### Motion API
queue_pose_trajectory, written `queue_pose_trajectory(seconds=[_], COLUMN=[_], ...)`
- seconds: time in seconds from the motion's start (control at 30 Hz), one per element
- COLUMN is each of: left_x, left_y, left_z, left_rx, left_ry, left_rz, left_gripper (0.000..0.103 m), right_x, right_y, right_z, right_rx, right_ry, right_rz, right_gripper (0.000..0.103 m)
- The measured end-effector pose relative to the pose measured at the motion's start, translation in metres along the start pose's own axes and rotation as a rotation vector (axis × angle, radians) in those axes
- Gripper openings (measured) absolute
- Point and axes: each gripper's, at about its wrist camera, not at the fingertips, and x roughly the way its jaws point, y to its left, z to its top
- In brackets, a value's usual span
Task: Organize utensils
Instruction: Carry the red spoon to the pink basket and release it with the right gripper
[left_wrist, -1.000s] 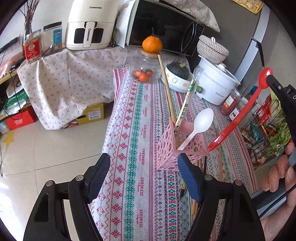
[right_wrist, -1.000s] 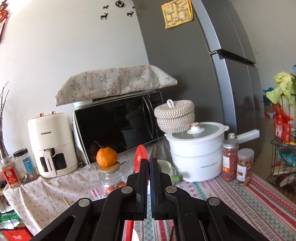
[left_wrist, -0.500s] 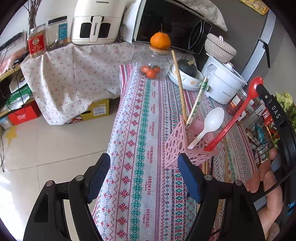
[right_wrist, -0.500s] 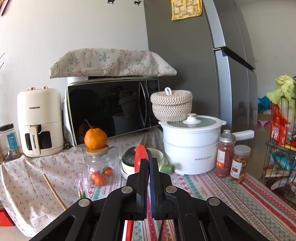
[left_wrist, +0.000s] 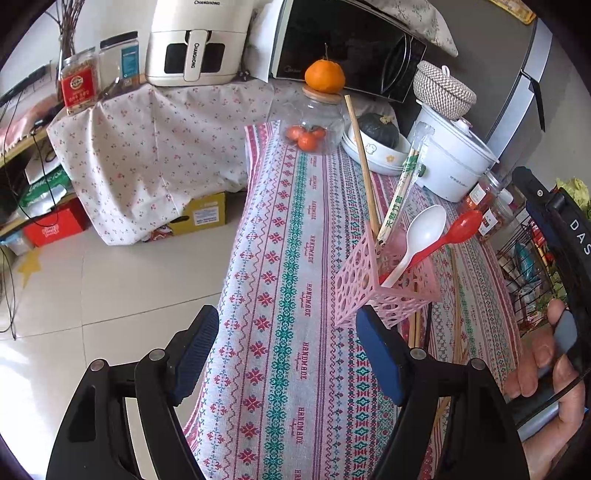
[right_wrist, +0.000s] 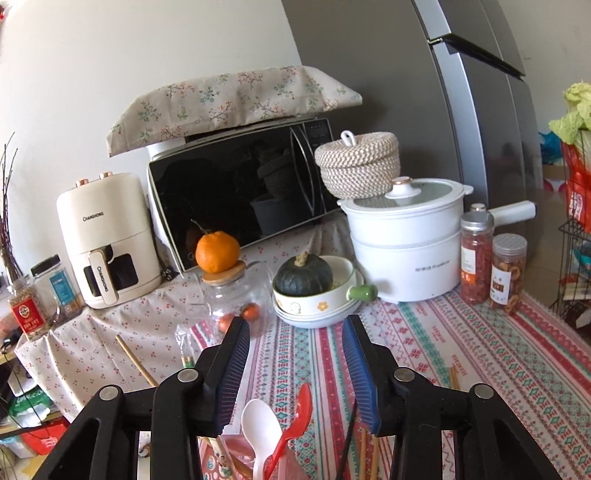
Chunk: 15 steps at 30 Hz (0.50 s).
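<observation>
Red spoon (right_wrist: 291, 424) now leans inside the pink holder (left_wrist: 373, 284) beside the white spoon (left_wrist: 421, 232), let go as the right gripper (right_wrist: 295, 354) jaws have just been opening above it, while the left gripper (left_wrist: 288, 354) waits spread and empty just short of the holder.

We see both grippers, left (left_wrist: 284, 354) and right (right_wrist: 295, 365), in black plastic with ribbed blue pads (right_wrist: 232, 373), silver screws, and white lettering, apparently "DAS".

An orange (right_wrist: 217, 251) sits on a glass jar (right_wrist: 236, 299), beside a microwave (right_wrist: 243, 192) and air fryer (right_wrist: 107, 240).
</observation>
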Motion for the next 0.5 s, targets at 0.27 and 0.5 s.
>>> queue_pose_trajectory(seconds=[0.27, 0.5], left_x=[0.001, 0.007], left_y=[-0.004, -0.014], left_z=[-0.006, -0.013], left_rx=[-0.018, 0.005], left_ry=[0.033, 0.049], left_rz=[-0.001, 0.027], left_gripper=[0.088, 0.098], right_x=[-0.024, -0.035], right_y=[-0.026, -0.048], right_z=[0.016, 0.011], right_rx=[-0.078, -0.193], right_ry=[0.022, 0.088], right_rz=[-0.004, -0.021], right_gripper=[0.079, 0.099])
